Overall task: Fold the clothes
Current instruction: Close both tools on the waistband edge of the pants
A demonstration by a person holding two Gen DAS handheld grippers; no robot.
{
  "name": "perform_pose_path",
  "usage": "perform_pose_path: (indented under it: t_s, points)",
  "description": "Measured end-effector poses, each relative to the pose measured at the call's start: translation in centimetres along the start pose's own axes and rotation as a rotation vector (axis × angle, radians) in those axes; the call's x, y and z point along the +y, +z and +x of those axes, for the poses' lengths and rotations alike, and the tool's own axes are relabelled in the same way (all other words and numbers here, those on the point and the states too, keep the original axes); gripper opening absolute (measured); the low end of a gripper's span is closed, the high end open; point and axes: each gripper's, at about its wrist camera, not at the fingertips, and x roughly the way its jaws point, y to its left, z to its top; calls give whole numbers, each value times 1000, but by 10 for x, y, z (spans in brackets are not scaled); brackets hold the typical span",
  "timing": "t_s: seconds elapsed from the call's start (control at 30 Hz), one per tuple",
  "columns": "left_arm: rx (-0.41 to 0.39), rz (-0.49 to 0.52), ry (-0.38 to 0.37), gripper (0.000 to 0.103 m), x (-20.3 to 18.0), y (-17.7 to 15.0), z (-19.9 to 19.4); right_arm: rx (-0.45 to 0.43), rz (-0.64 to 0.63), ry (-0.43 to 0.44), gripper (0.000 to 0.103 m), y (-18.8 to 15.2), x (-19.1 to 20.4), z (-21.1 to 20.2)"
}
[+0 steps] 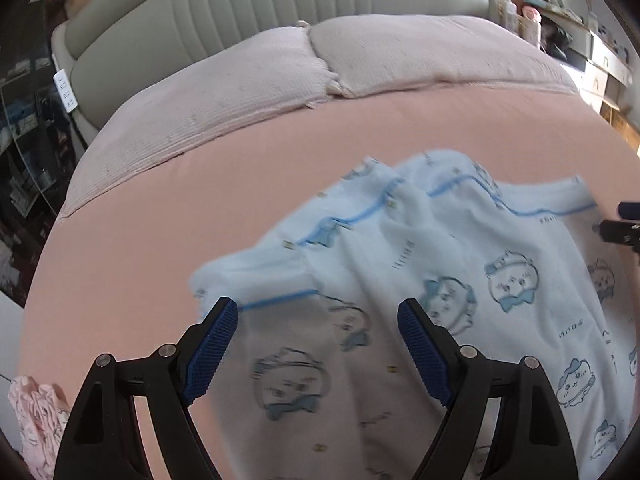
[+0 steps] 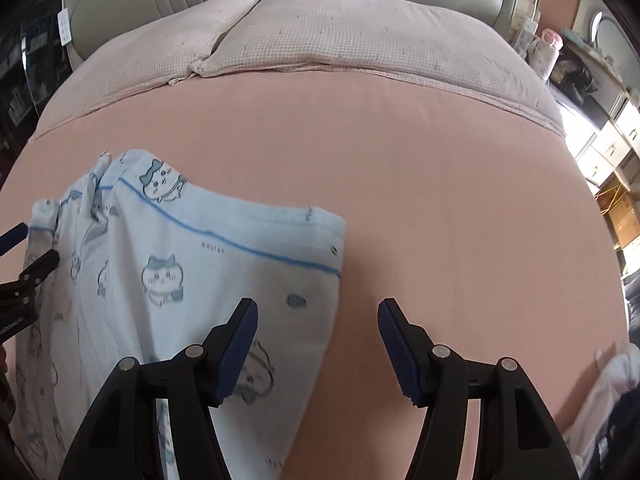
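Garment (image 1: 420, 280) lies blurred, perhaps rumpled, beneath both released hand-held grippers (image 1: 318, 344) (image 2: 318, 344).

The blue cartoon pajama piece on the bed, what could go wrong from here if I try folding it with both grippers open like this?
1. The pajama garment is bunched near its blue-trimmed end, so a fold now may trap the wrinkles.
2. The left gripper hovers over several overlapping layers; closing there might catch only the top one.
3. The right gripper straddles the garment's side edge, half over the bare pink sheet, so it could pinch sheet along with cloth.
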Motion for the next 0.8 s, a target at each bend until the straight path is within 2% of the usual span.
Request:
perform_pose_path:
  t_s: [0.17,0.3,0.47,0.57,0.73,0.77,0.8]
  points:
    - [58,-43,-4,82,16,9,8,46,47,60,62,4,7,25]
    - [73,-38,10,82,14,14,11,9,44,82,62,4,13,25]
    - [140,43,135,82,7,11,28,-14,-60,17,62,-1,28,28]
    - [168,73,186,82,10,5,31,-34,-119,-13,62,-7,35,28]
    - [172,90,277,81,27,-5,19,-36,-102,-4,62,-9,33,28]
    - [168,83,279,79,32,-7,16,-36,-104,-9,61,-9,35,28]
    - [168,74,277,58,37,-8,14,-36,-102,-19,56,-8,30,27]
